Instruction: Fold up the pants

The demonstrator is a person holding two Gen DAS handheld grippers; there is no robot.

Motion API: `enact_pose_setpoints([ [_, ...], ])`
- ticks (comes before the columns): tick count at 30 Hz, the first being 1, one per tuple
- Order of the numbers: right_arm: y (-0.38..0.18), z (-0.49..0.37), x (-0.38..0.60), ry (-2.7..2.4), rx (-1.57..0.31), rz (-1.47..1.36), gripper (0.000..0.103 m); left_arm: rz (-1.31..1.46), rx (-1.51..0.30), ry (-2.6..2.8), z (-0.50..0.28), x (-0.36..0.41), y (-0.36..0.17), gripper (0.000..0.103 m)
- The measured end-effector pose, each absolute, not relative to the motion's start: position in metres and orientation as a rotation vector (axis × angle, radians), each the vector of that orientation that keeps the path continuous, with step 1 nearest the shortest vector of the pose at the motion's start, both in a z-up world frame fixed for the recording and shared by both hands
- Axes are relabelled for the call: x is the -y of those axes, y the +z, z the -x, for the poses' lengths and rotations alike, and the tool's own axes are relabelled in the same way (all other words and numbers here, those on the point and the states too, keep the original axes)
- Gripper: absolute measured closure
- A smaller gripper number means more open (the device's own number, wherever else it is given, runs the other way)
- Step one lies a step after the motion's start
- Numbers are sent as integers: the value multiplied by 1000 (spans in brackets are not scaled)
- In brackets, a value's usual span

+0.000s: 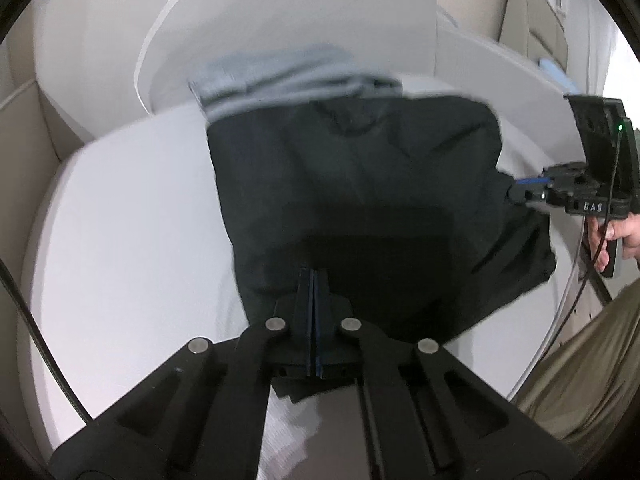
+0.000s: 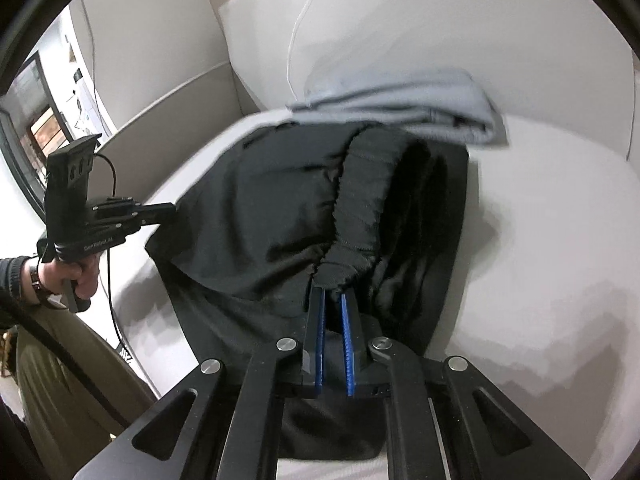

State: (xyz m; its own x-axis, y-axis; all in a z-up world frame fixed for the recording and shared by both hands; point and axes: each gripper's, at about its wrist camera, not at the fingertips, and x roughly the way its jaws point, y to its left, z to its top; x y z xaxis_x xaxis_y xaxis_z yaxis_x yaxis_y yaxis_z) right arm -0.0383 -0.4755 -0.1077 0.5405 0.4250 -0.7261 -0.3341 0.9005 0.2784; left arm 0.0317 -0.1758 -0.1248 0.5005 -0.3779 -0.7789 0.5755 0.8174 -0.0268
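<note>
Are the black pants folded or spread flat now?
Partly folded: black pants bunched, waistband doubled over, held by right tool and left tool.

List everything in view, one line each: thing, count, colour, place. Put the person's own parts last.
black pants: one, black, lying on the white surface, held at two edges, elastic waistband bunched at the right gripper
grey garment: one, light grey, folded, lying just beyond the pants
white surface: one, white, under both garments
upright cushion: one, white, behind the grey garment
left gripper: one, black with blue pads, shut on the pants' near edge
right gripper: one, black with blue pads, shut on the waistband
left hand: one, gripping the left gripper's handle
right hand: one, gripping the right gripper's handle
</note>
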Motion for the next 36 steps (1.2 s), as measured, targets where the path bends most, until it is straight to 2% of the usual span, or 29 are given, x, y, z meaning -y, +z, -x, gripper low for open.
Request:
enact_pose_setpoints([
  [7, -124, 40, 482, 471, -916, -192, 95, -213, -932, -581, -37, 173, -133, 103],
  [10, -104, 42, 489, 474, -886, -234, 94, -177, -875, -592, -37, 168, -113, 103],
  [13, -62, 47, 496, 450, -744, -214, 93, -145, -787, -588, -42, 166, -84, 103],
  [15, -42, 36, 495, 433, -722, -182, 91, -135, -753, -580, -55, 167, -66, 103],
  [17, -33, 16, 493, 407, -754, -171, 85, -109, -733, -562, -71, 166, -54, 103],
  [23, -58, -38, 501, 469, -934, -295, 85, -28, -732, -550, -123, 162, -34, 103],
  [25, -66, -46, 507, 481, -950, -354, 84, -26, -751, -539, -139, 162, -37, 96],
  [27, -77, -57, 517, 507, -968, -458, 79, -4, -770, -530, -154, 162, -43, 59],
  [28, -80, -61, 520, 507, -974, -488, 76, 10, -774, -531, -158, 161, -45, 50],
  [29, -85, -67, 523, 512, -982, -527, 74, 22, -772, -528, -164, 160, -49, 47],
  [34, -95, -79, 534, 487, -986, -567, 69, 33, -794, -517, -176, 164, -63, 47],
  [35, -96, -81, 535, 478, -980, -569, 69, 21, -796, -516, -177, 166, -67, 49],
  [36, -98, -84, 535, 473, -984, -568, 69, 3, -799, -521, -177, 169, -72, 56],
])
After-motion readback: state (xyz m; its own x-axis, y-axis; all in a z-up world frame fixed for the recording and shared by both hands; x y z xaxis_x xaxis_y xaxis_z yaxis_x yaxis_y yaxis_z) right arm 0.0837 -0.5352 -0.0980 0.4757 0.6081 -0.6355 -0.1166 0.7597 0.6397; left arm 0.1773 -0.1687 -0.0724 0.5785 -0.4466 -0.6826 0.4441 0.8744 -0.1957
